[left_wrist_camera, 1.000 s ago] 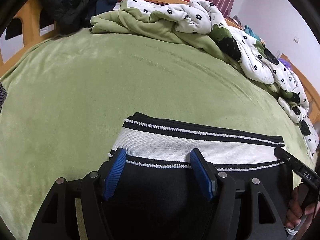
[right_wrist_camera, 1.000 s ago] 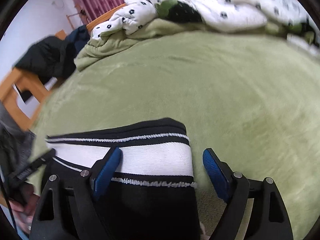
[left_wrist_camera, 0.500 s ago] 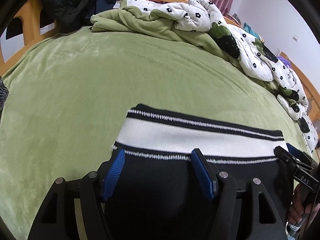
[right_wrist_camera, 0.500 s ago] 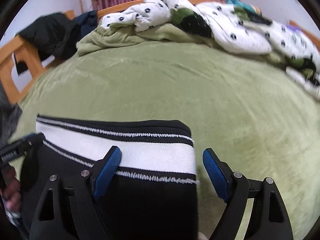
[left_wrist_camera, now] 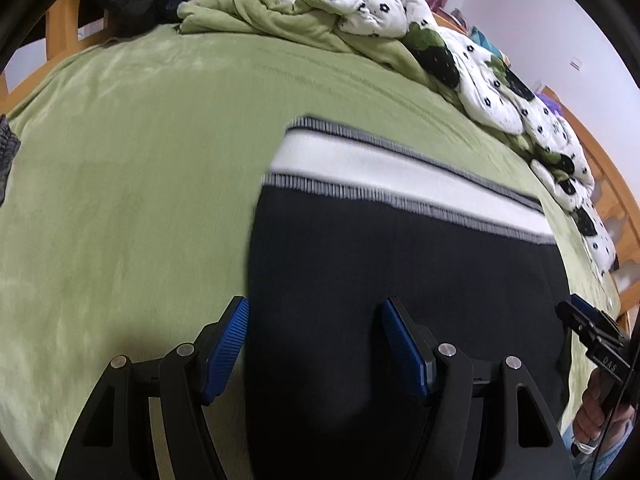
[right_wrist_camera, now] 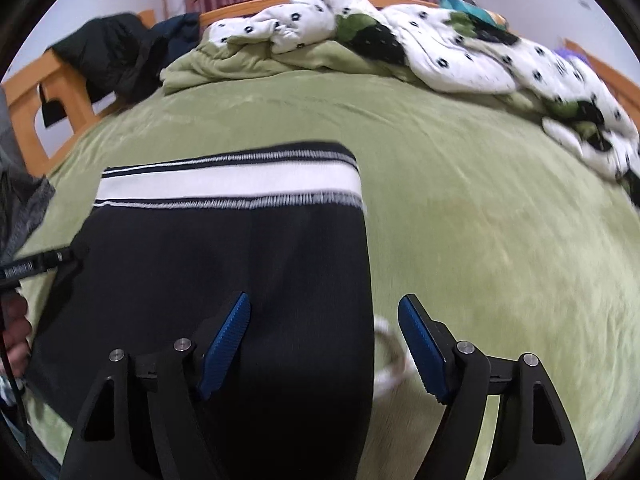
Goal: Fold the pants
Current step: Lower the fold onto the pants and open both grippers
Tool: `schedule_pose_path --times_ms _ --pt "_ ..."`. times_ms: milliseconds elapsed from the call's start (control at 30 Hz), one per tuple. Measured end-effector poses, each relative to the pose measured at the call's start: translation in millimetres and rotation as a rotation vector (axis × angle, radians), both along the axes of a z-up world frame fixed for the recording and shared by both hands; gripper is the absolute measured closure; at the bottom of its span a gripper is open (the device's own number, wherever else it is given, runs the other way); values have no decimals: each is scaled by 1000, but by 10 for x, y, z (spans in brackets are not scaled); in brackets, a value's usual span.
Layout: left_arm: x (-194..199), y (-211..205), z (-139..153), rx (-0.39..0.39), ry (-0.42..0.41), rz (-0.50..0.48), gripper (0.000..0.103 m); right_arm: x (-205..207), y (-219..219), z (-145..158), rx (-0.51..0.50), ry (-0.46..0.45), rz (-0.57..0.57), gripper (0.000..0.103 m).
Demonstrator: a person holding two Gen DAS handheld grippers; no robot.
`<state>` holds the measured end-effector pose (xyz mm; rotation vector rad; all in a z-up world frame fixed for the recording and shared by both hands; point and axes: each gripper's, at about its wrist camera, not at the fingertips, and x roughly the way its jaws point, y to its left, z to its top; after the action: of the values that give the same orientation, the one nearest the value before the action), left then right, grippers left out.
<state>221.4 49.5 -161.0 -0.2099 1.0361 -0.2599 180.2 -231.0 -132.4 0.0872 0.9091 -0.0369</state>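
Black pants (left_wrist_camera: 384,264) with a white, black-trimmed waistband (left_wrist_camera: 400,172) lie flat on the green bed; they also show in the right wrist view (right_wrist_camera: 224,264). My left gripper (left_wrist_camera: 316,344) is open, low over the pants' left edge, blue pads wide apart. My right gripper (right_wrist_camera: 324,340) is open over the pants' right edge, where a white drawstring (right_wrist_camera: 388,356) pokes out. The right gripper's tip shows at the left view's far right (left_wrist_camera: 592,336). Neither gripper holds cloth.
A green blanket (right_wrist_camera: 460,208) covers the bed. A crumpled white flowered duvet (right_wrist_camera: 460,56) lies along the far and right sides. Dark clothes (right_wrist_camera: 116,56) hang on the wooden bed frame (right_wrist_camera: 36,96) at far left.
Both grippers have pulled back toward me along the pants, so more black cloth shows between the pads and the waistband. The jaws stayed open.
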Motion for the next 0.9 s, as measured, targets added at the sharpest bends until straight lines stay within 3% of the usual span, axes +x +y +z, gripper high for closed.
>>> schedule_pose_path --times_ms 133,267,733,900 --pt "-167 109 -18 -51 13 -12 37 -287 -18 -48 56 -23 -20 31" --pt "-309 139 7 -34 -5 -36 37 -501 2 -129 100 -27 -42 33" --pt "-734 264 60 -41 -27 -67 37 -893 186 -253 45 26 -69 33" --pt "-805 310 22 -76 -23 -39 36 -980 133 -291 85 33 -86 33"
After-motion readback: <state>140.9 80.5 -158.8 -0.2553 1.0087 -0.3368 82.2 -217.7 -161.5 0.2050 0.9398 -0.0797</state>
